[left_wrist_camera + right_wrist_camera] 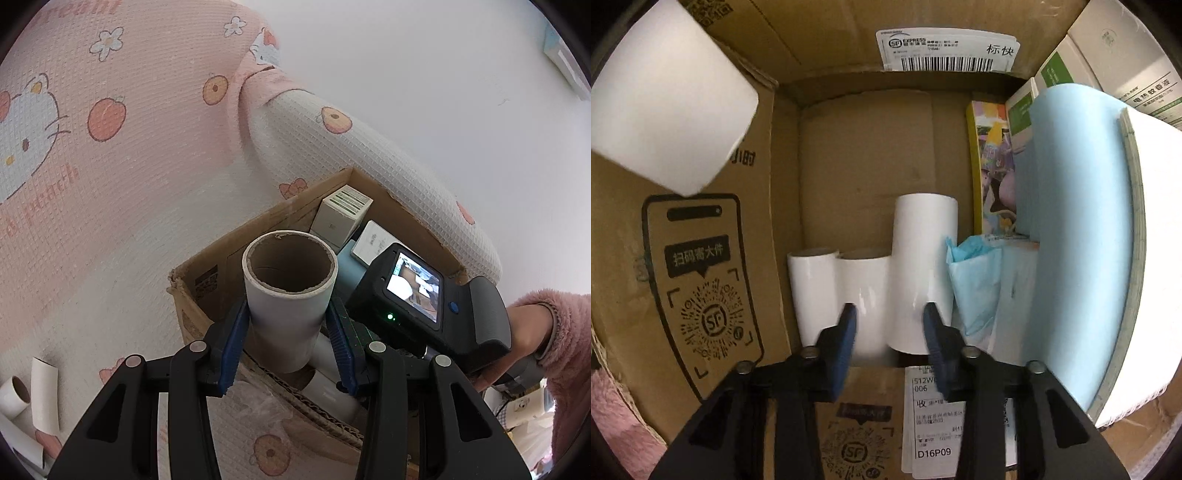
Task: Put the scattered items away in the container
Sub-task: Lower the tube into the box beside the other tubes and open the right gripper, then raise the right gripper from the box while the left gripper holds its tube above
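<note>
My left gripper (290,332) is shut on a white cardboard tube (290,291), holding it upright over the near edge of the brown cardboard box (207,273). The same tube shows at the upper left of the right wrist view (668,99). My right gripper (889,325) is open and empty inside the box (857,155), just above three white tubes: two short ones (816,291) (866,291) and a taller one (923,258). The right gripper's body (424,295) is seen from the left wrist reaching into the box.
In the box, right side: a light blue pad (1071,221), a white notebook (1156,258), a colourful book (991,166), white cartons (341,214), crumpled blue plastic (975,280). Loose tubes (44,391) lie on the pink Hello Kitty blanket (110,166) at lower left.
</note>
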Demonstrator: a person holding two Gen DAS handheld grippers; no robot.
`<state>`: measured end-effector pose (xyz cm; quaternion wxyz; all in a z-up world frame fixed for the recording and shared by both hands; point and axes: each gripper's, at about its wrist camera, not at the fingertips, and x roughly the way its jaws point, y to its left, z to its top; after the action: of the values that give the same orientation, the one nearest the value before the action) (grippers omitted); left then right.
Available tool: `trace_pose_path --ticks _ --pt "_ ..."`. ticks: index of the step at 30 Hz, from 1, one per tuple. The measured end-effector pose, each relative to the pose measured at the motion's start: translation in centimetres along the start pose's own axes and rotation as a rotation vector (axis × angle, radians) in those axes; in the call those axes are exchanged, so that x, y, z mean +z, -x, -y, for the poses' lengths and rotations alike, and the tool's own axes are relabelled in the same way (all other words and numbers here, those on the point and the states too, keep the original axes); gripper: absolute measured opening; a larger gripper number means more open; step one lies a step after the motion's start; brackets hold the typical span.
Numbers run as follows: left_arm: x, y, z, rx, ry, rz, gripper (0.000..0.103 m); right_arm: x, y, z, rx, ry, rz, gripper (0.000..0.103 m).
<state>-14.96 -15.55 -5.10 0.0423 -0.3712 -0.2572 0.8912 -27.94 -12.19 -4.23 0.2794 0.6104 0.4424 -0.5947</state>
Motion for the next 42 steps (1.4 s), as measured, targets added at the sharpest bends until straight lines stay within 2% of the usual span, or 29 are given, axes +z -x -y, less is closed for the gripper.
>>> trace_pose_path --ticks 2,4,8,11,15,20,22,26,29,37,42 --pt "0.0 -0.1 0.0 -0.003 -0.003 -0.002 0.047 -0.2 0.1 0.2 0.001 -0.001 -0.014 0.027" --pt "-0.1 -0.2 0.1 0.000 -0.004 -0.007 0.047 -0.4 0.4 0.1 -0.040 0.017 -0.005 0.026" --pt "0.0 -0.3 0.0 -0.002 0.003 0.004 0.047 -0.4 1.6 0.2 -0.009 0.035 0.017 0.013" --pt "0.2 -0.3 0.0 -0.011 0.007 0.009 0.047 -0.8 0.9 0.4 -0.055 0.054 -0.022 0.012" --pt "0.3 -0.1 -0.2 -0.010 0.025 0.028 0.047 -1.2 -0.4 0.7 -0.065 0.064 -0.074 0.012" --pt "0.5 -0.2 -0.6 -0.018 0.045 0.029 0.047 -0.6 -1.8 1.3 -0.112 0.065 -0.166 0.012" --pt "0.5 -0.1 -0.7 -0.009 0.047 0.037 0.047 -0.4 -2.9 1.1 -0.150 0.102 -0.213 0.012" --pt "0.6 0.1 -0.9 -0.002 0.046 0.048 0.047 -0.4 -3.2 0.7 -0.200 0.138 -0.249 0.012" --pt "0.5 0.4 -1.2 -0.003 0.058 0.059 0.047 -0.5 -3.0 1.0 -0.203 0.140 -0.259 0.012" --pt "0.8 1.2 -2.2 0.022 0.068 0.083 0.047 2.2 1.1 2.6 -0.105 0.037 -0.037 0.012" --pt "1.0 1.6 -2.5 0.021 0.074 0.087 0.047 3.8 0.2 3.3 -0.172 0.034 -0.011 0.012"
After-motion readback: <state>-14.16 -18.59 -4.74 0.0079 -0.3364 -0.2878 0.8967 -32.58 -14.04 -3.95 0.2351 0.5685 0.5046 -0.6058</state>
